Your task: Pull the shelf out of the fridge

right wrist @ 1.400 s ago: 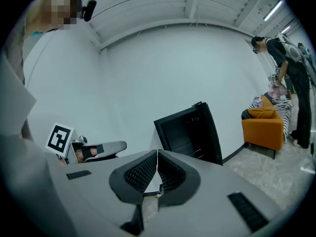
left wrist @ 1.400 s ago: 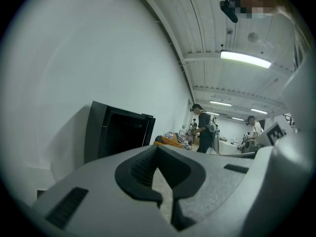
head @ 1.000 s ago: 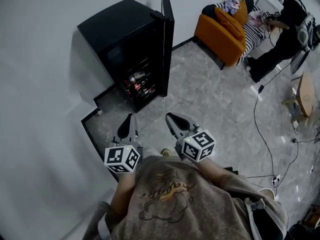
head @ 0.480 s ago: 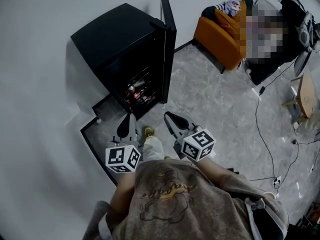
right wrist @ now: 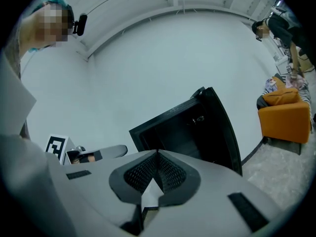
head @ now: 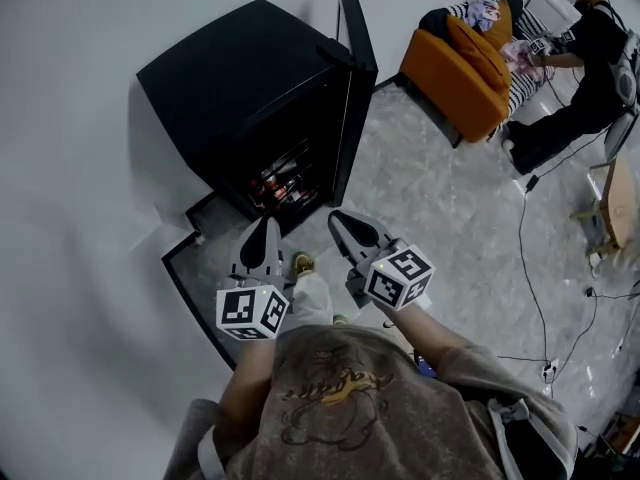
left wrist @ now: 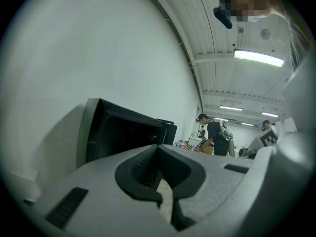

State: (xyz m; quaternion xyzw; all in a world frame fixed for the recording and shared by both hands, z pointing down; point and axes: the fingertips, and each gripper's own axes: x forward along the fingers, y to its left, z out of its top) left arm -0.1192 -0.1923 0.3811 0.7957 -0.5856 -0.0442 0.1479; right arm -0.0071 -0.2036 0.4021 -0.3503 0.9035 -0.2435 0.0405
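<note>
A small black fridge stands against the white wall with its door swung open to the right. Inside, wire shelves carry several bottles and cans. My left gripper is shut and empty, a short way in front of the fridge's lower opening. My right gripper is also shut with nothing in it, just below the door's bottom edge. In the left gripper view the fridge shows ahead, beyond the closed jaws. The right gripper view shows the fridge and its open door.
An orange sofa with cushions stands at the back right, and a person in dark clothes bends over it. Cables trail across the grey marble floor. A dark floor border runs along the wall at the left.
The person has stepped closer to the fridge, which now looms larger. Both grippers have moved forward towards its opening and stay shut.
</note>
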